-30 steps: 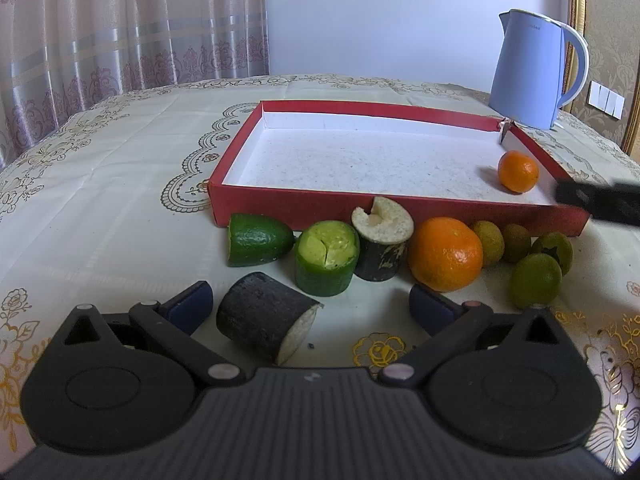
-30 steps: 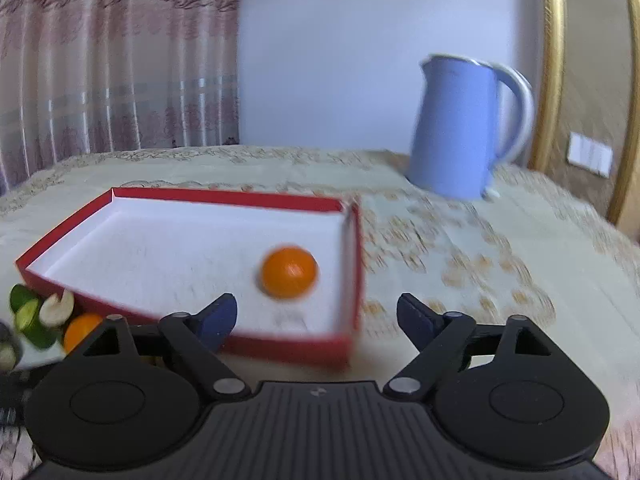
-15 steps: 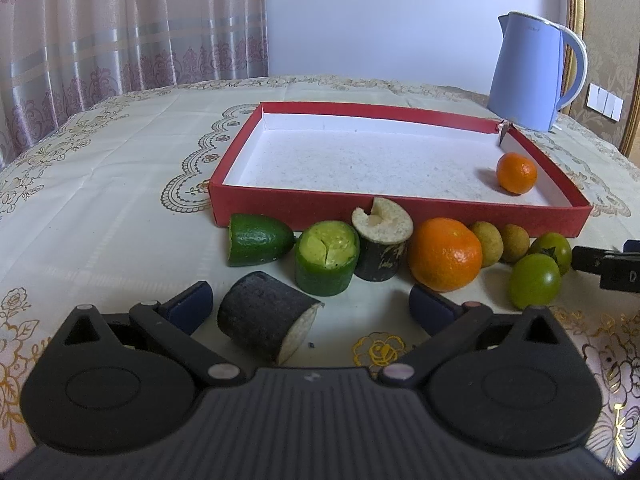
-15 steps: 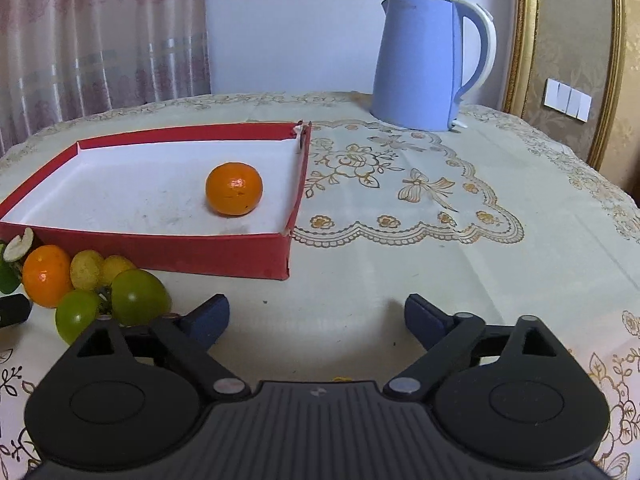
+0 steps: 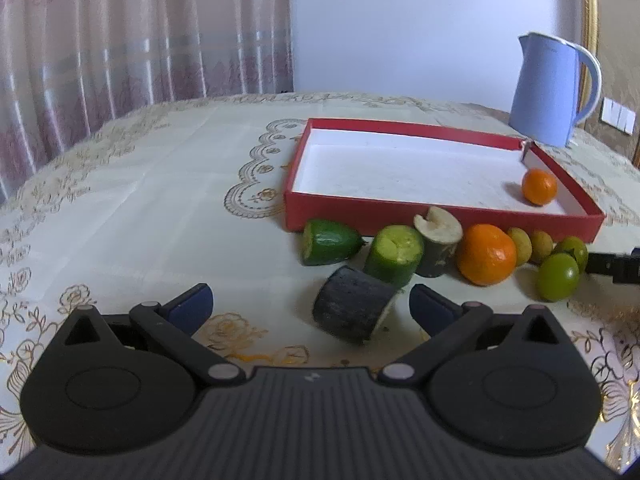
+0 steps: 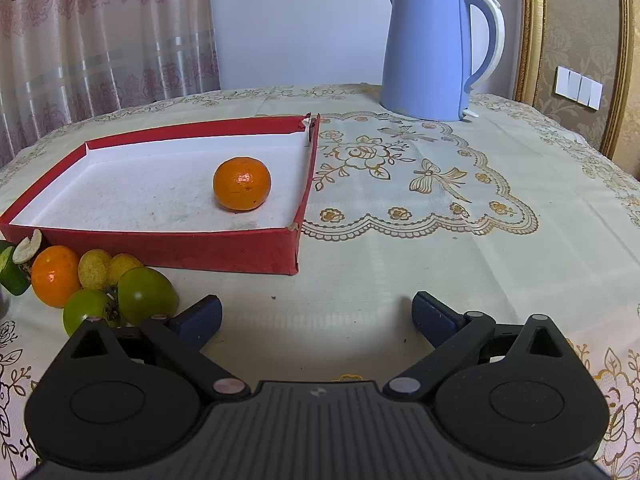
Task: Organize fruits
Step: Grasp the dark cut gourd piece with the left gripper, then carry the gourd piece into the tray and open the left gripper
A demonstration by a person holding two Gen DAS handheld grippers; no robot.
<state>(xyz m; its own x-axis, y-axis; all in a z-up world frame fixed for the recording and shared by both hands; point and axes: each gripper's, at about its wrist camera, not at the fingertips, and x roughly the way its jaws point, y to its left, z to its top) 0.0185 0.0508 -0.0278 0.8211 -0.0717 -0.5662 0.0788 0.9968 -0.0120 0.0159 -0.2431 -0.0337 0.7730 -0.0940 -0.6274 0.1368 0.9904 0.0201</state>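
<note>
A shallow red box (image 5: 440, 220) (image 6: 168, 246) with a white floor holds one small orange (image 5: 539, 186) (image 6: 242, 184) near its right wall. Along its front wall on the tablecloth lie green cut pieces (image 5: 328, 241), a dark cut piece (image 5: 352, 310), a bigger orange (image 5: 486, 254) (image 6: 54, 274), yellowish fruits (image 5: 520, 246) (image 6: 94, 268) and green round fruits (image 5: 558, 276) (image 6: 146, 295). My left gripper (image 5: 310, 304) is open; the dark piece lies between its fingers, nearer the right one, untouched. My right gripper (image 6: 316, 312) hovers over bare cloth, its jaws opening with nothing between them.
A blue electric kettle (image 5: 552, 92) (image 6: 434, 46) stands behind the box at the right. Curtains hang at the back left and a gold-framed wall panel at the right. The right gripper's finger (image 5: 612, 266) pokes into the left wrist view's right edge.
The left wrist view has swung left, so the fruits and box now sit further right. The right gripper pulled back from above the box to the cloth in front of its corner, jaws widening.
</note>
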